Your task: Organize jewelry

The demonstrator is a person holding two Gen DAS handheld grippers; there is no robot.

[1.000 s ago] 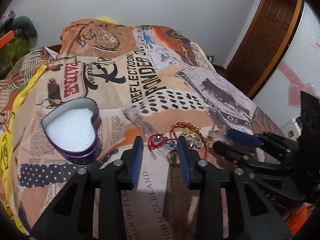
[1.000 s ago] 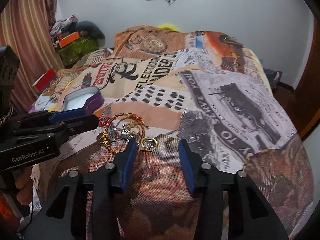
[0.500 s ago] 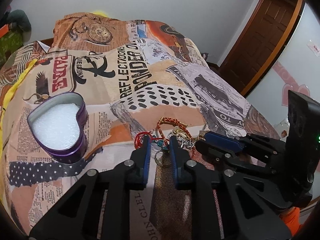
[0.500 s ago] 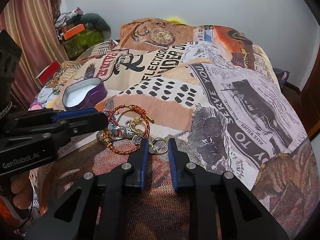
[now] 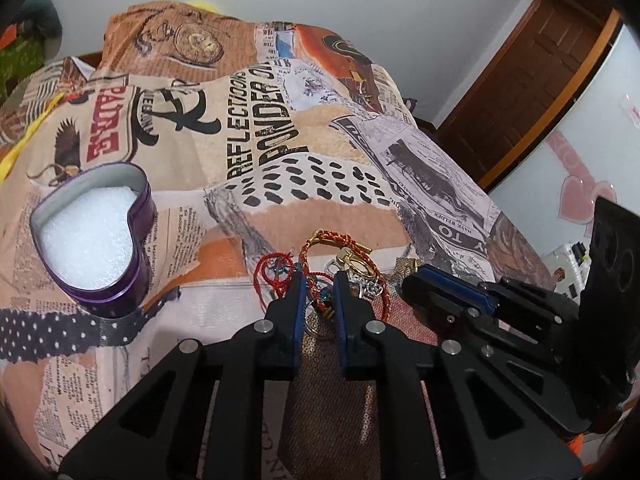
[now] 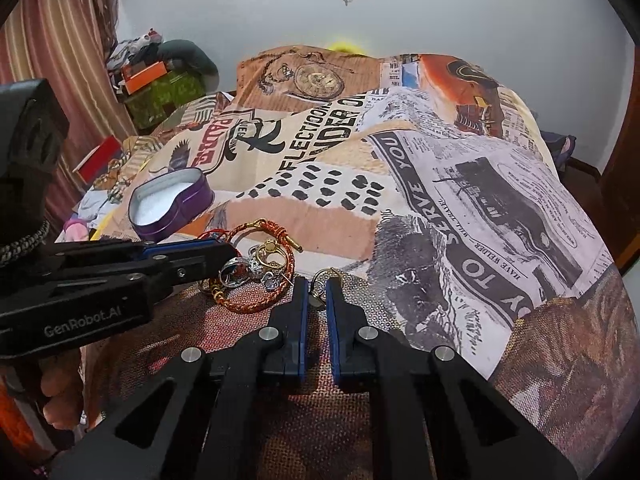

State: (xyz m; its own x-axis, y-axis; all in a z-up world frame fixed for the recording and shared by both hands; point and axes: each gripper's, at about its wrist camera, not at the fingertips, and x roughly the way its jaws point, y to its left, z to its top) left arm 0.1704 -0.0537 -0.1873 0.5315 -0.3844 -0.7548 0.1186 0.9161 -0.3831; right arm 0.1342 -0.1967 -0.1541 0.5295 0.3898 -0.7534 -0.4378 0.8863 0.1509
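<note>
A heap of jewelry (image 5: 340, 268) lies on the patterned bedspread: red cord bracelets, rings and charms; it also shows in the right wrist view (image 6: 256, 264). My left gripper (image 5: 316, 284) has its jaws nearly closed around a red cord bracelet with blue beads (image 5: 320, 292). My right gripper (image 6: 316, 292) is shut on a gold ring (image 6: 320, 280) at the heap's right edge. A purple heart-shaped tin (image 5: 96, 240) with white foam inside stands open to the left, also visible in the right wrist view (image 6: 172, 204).
The bed is covered by a newspaper-print bedspread (image 5: 280, 140). A wooden door (image 5: 532, 80) is at the right. Clutter and boxes (image 6: 152, 80) sit beyond the bed's left side, beside a striped curtain (image 6: 52, 52).
Both grippers moved forward into the jewelry heap and closed from wide open: the left around the red beaded bracelet, the right onto the gold ring.
</note>
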